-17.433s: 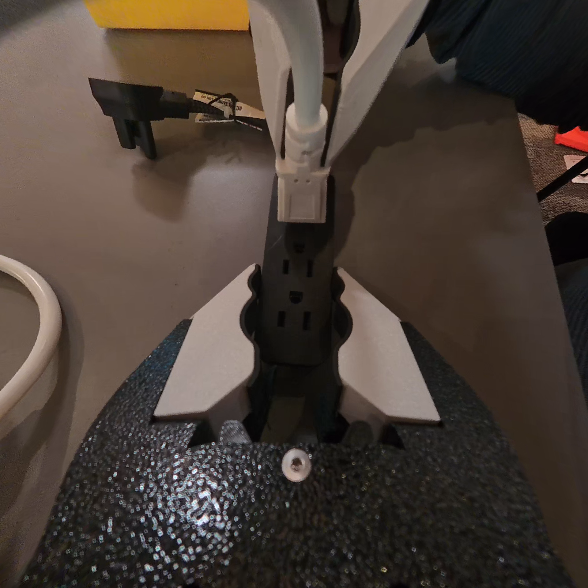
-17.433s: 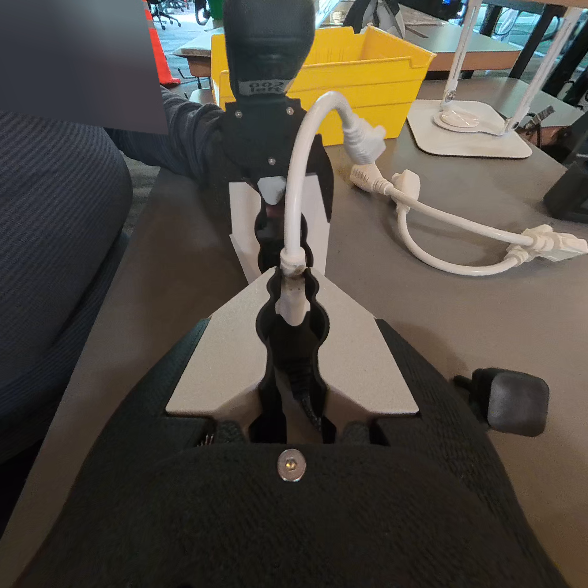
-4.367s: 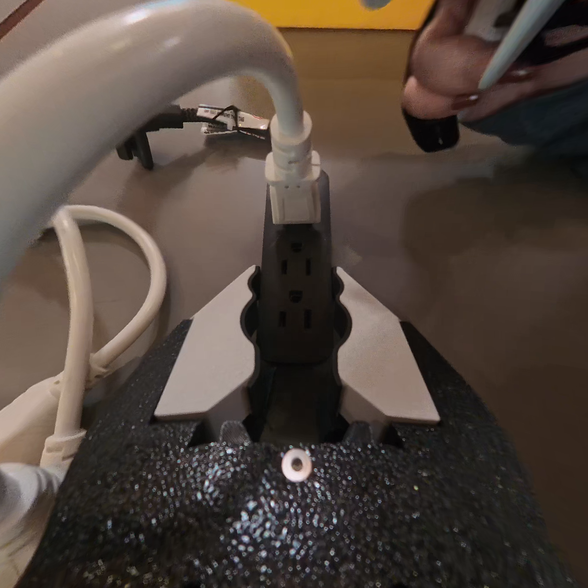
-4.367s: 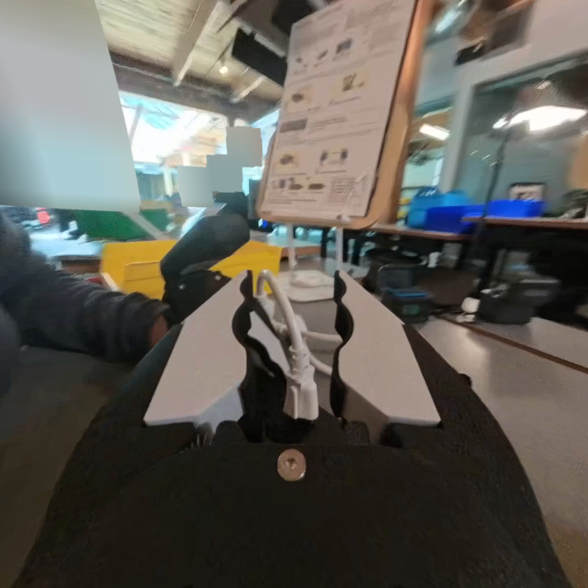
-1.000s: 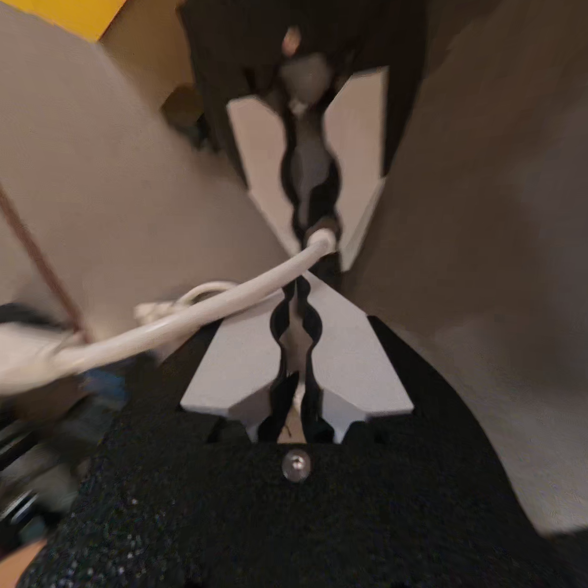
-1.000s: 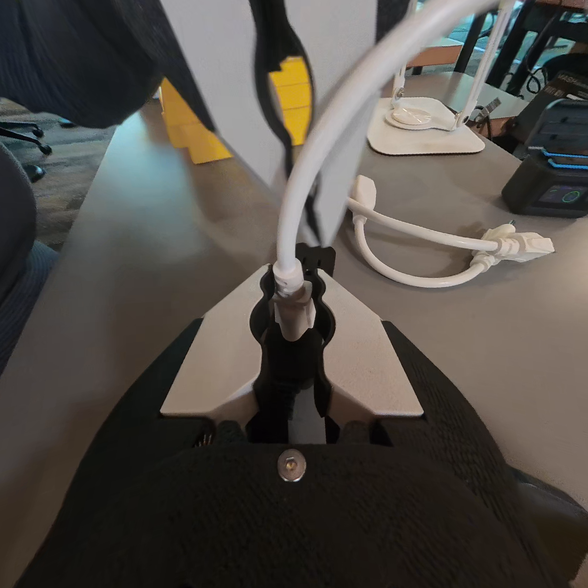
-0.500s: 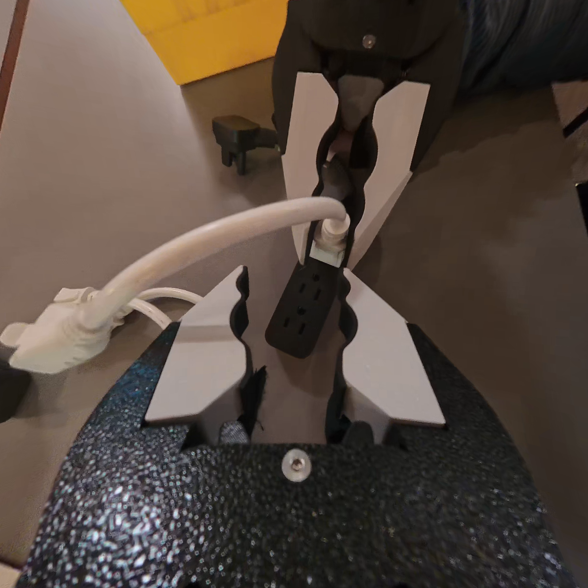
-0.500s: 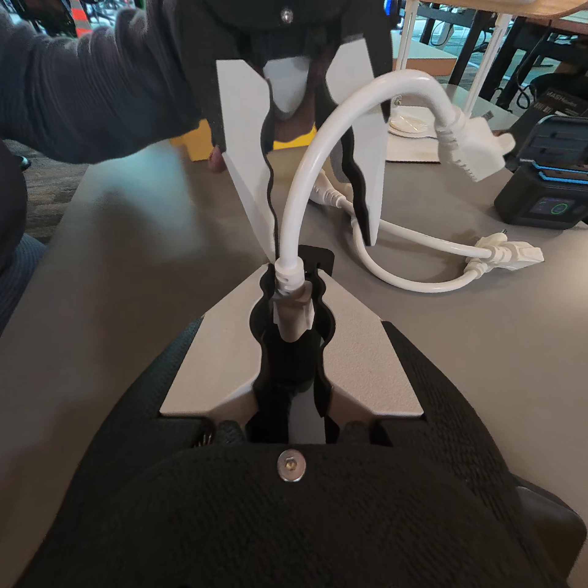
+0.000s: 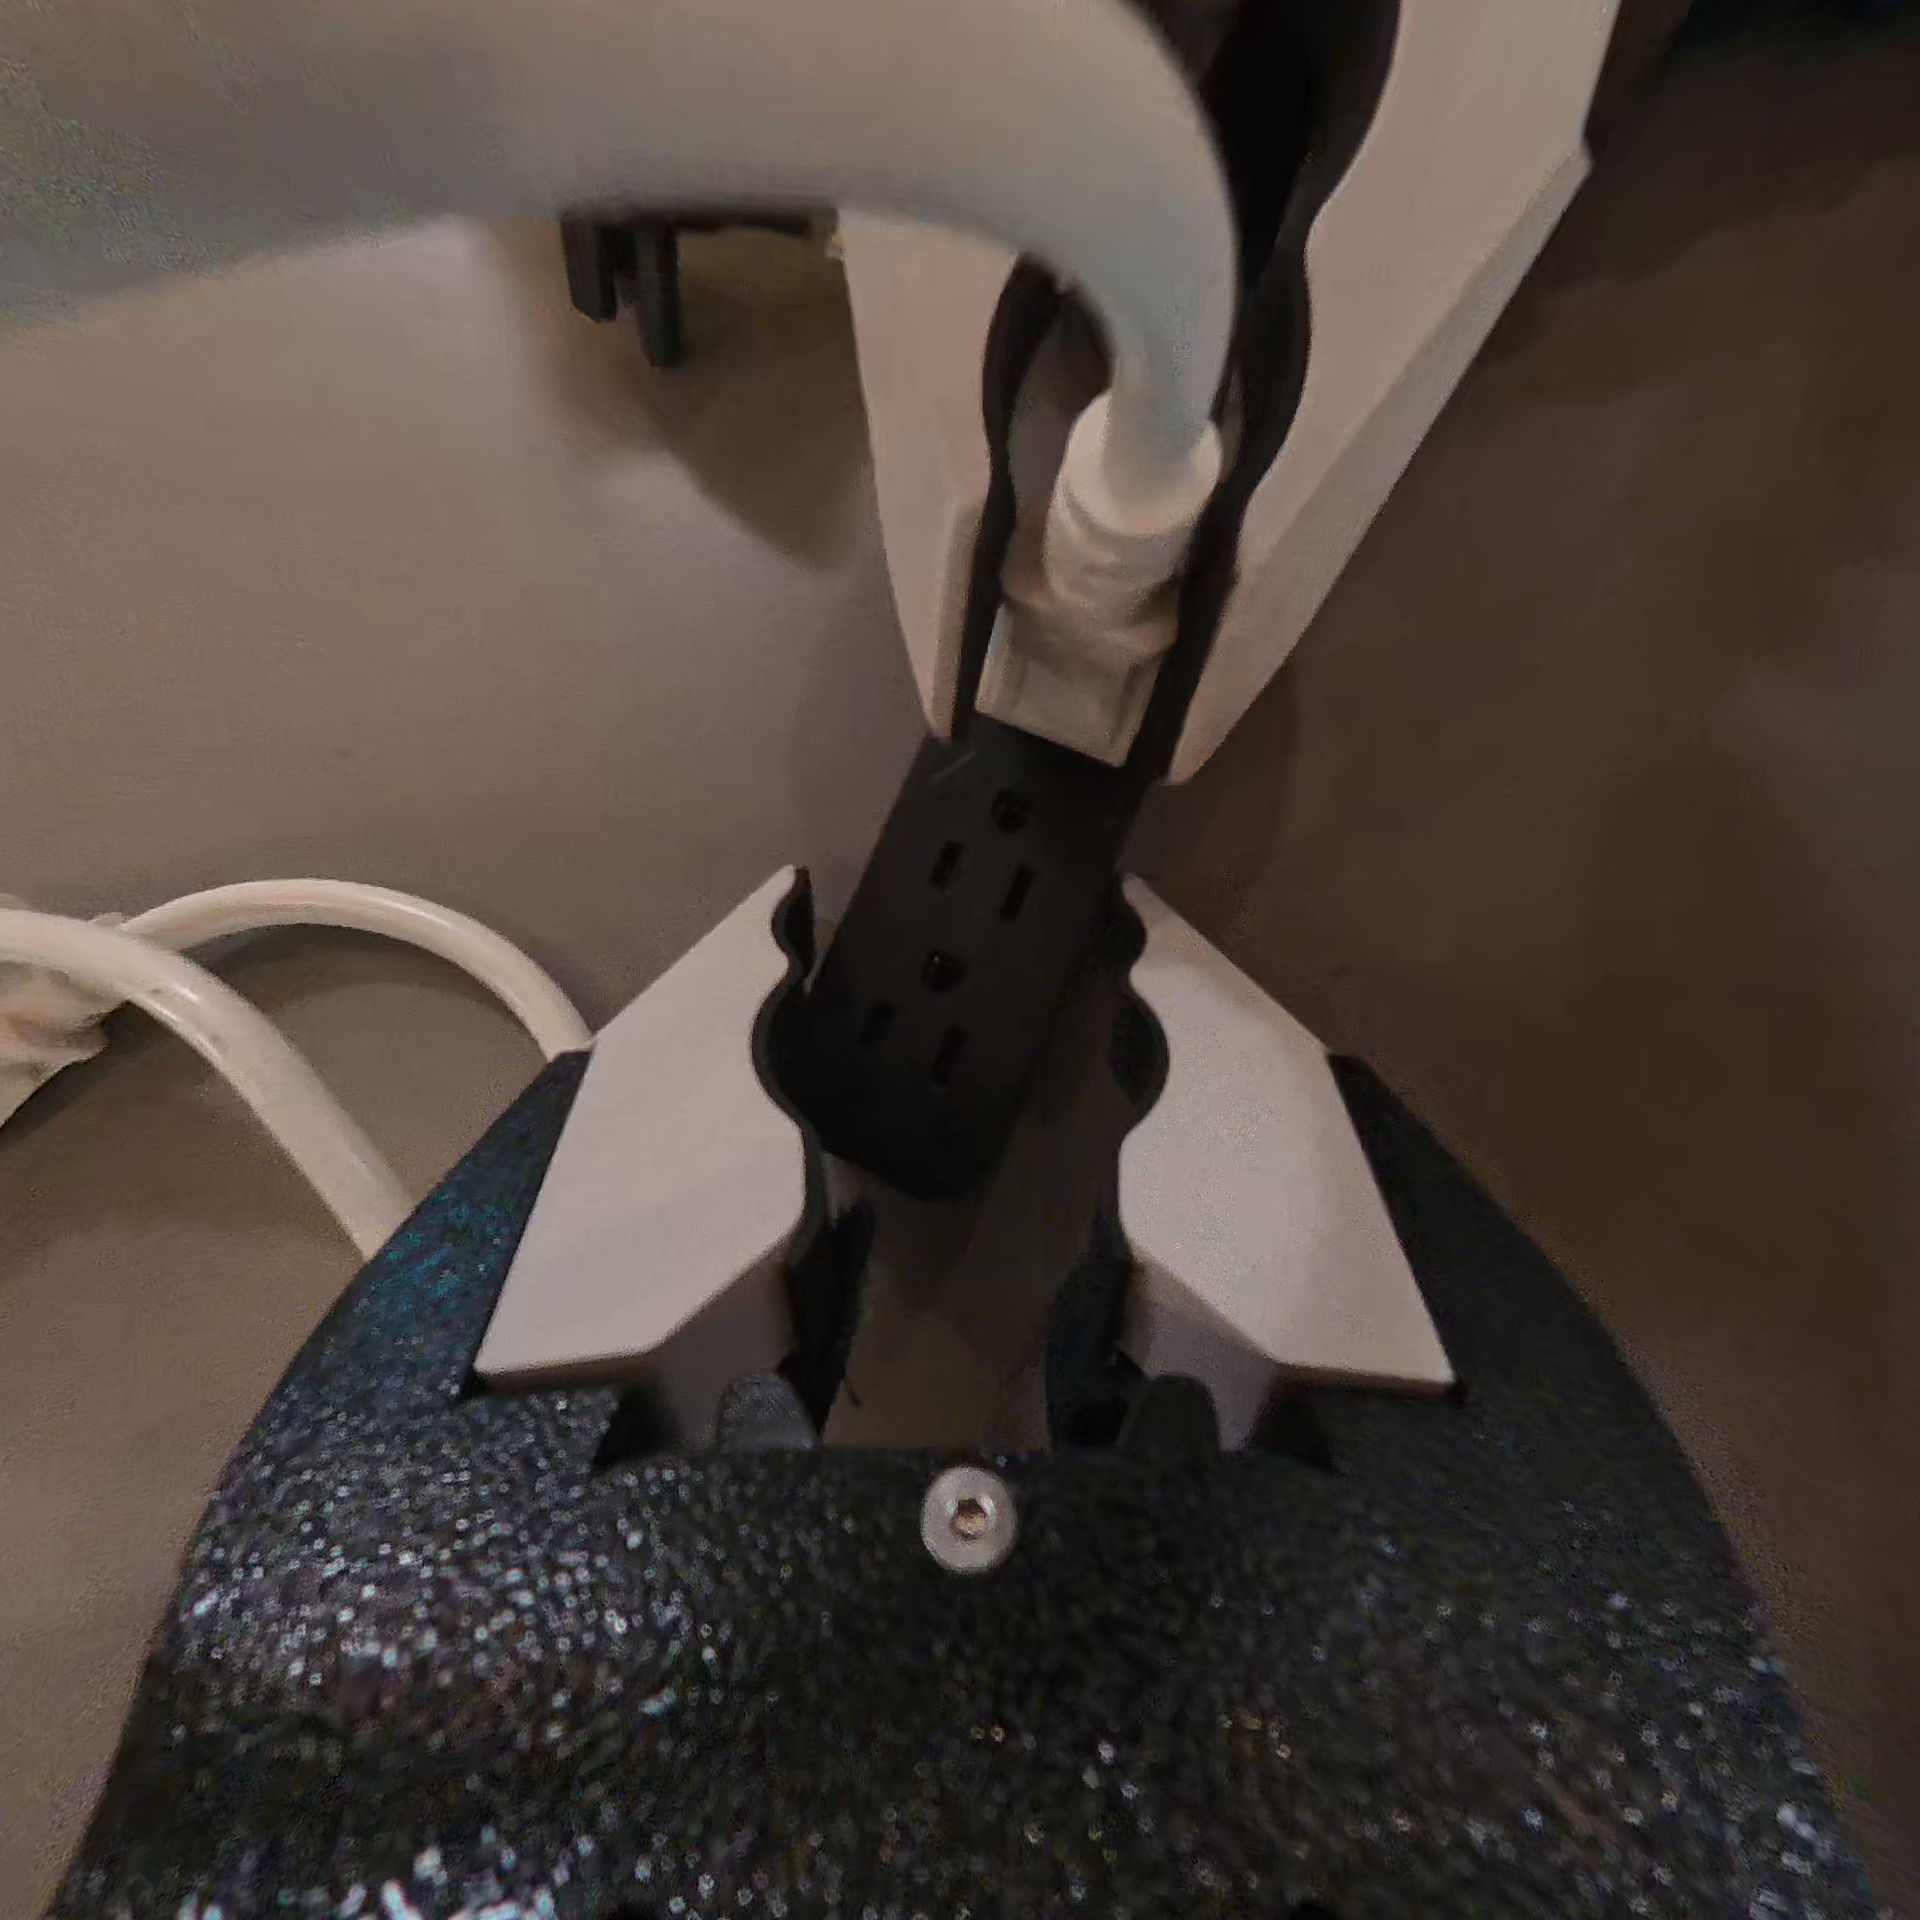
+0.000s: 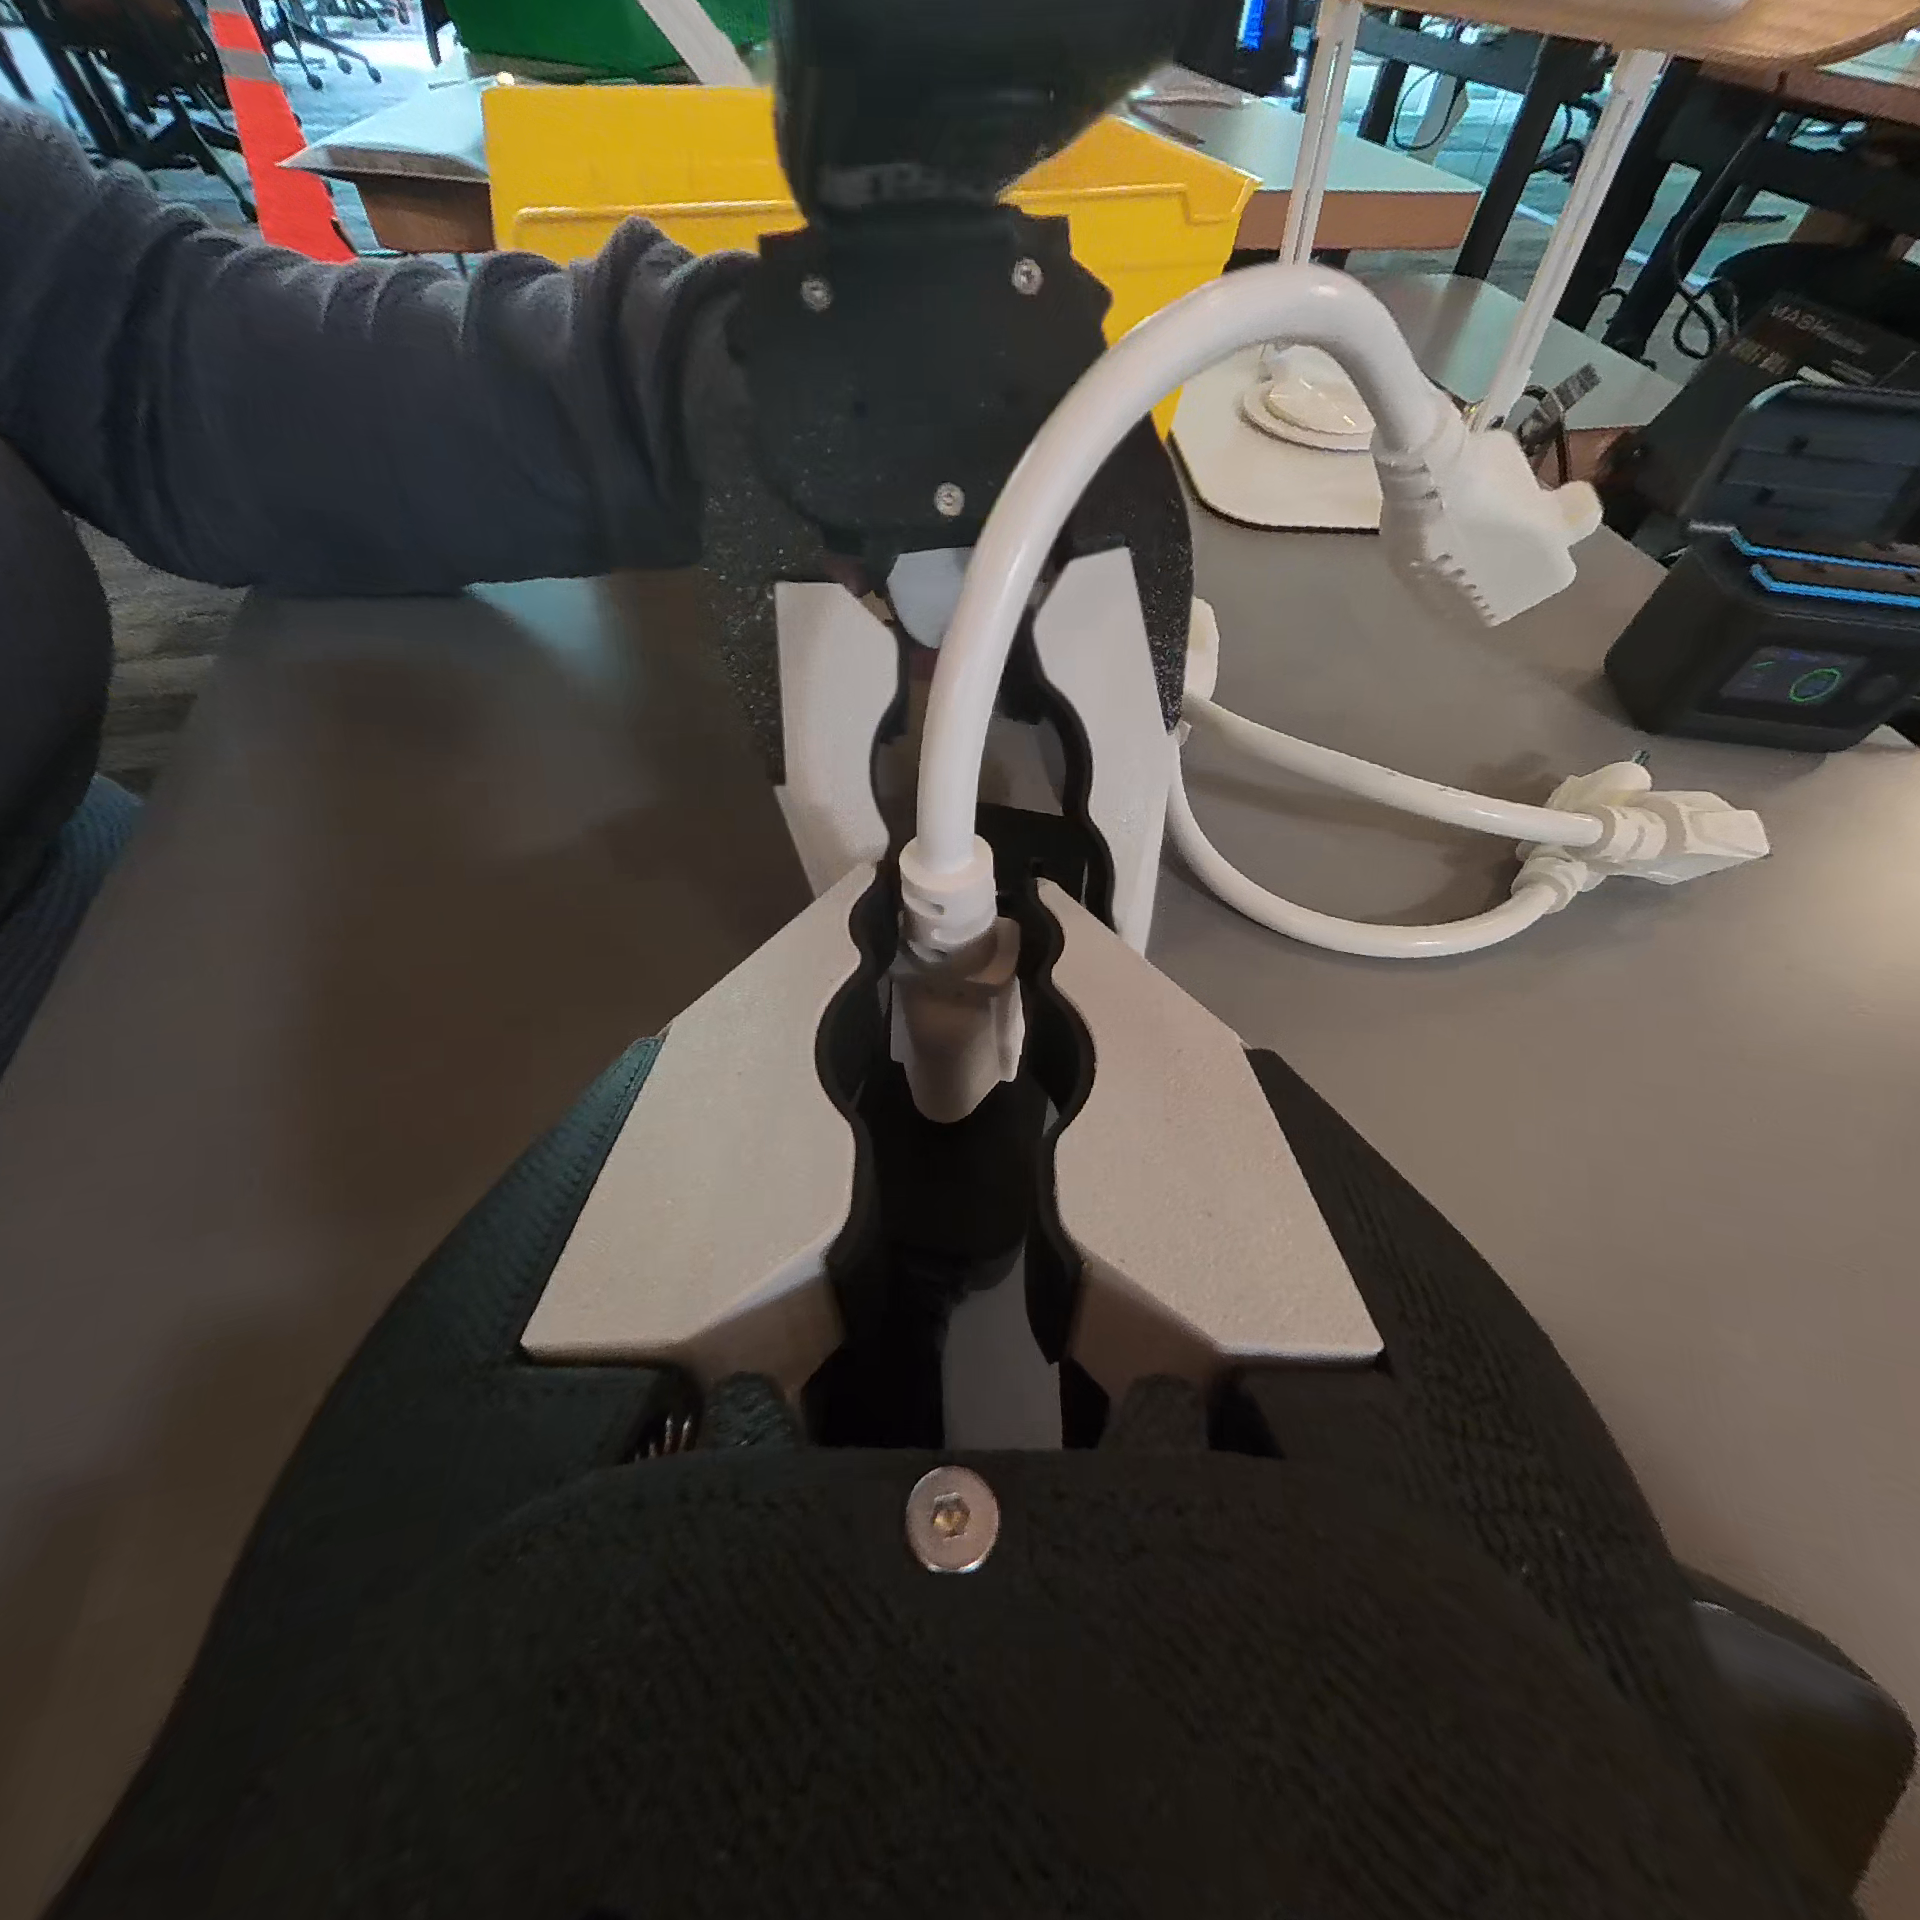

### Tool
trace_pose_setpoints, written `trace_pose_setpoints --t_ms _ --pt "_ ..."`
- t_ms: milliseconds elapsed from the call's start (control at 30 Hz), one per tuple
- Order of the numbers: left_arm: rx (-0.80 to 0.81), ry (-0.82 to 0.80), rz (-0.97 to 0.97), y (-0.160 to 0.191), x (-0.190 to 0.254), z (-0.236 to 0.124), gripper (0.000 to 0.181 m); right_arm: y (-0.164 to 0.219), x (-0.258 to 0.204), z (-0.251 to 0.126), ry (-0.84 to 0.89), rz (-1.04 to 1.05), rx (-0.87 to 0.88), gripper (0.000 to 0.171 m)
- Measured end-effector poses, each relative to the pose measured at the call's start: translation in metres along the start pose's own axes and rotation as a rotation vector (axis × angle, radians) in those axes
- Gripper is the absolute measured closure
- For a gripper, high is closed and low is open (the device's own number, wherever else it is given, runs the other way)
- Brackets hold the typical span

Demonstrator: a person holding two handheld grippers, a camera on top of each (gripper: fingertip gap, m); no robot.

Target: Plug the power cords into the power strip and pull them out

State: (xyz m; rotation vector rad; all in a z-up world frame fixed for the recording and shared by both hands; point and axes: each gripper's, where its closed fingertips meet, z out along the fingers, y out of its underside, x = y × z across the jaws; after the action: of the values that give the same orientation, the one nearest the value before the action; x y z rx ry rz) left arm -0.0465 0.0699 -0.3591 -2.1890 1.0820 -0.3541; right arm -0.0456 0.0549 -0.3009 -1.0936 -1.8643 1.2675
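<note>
A person works two hand-held claws over a grey counter (image 10: 416, 831), with one white power cord plugged into the far end of a black power strip (image 9: 956, 997).

The step in hand looks like the pulling-out: one claw steadies the strip while the other takes the plug. The next move likely calls for a firm hold on the strip and a straight pull on the plug, along its prongs and away from the socket face, without twisting.

At the left of the scene, two spare white cords (image 10: 1403, 883) lie loose on the counter, crossing each other, clear of the strip.

Next comes the left claw (image 9: 961, 997). Its jaws stand fairly wide apart, straddling the near end of the strip. The strip sits skewed between them; it touches or nearly touches the left finger, with a gap at the right finger. It is not clamped yet, so closing squarely on the strip seems the first need.

At the right, the right claw (image 10: 951, 997) reaches in from the opposite side. Its jaws are drawn in close around the white plug (image 10: 951, 1029), pinching it at its sides where it sits in the end socket. The cord (image 10: 1039, 499) arches up out of the plug and hangs in the air, its free end dangling above the counter.
</note>
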Motion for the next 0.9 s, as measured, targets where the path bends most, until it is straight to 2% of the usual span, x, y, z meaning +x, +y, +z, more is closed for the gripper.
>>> trace_pose_setpoints --t_ms 67,900 --pt "0.014 0.046 -0.044 0.0017 0.0017 0.0007 0.127 0.0004 -0.0009 -0.0013 -0.003 -0.006 0.006 0.148" --pt "0.072 0.071 -0.018 0.0007 0.0060 0.0009 0.133 -0.0022 -0.0007 0.0030 0.039 0.042 0.009 0.148"
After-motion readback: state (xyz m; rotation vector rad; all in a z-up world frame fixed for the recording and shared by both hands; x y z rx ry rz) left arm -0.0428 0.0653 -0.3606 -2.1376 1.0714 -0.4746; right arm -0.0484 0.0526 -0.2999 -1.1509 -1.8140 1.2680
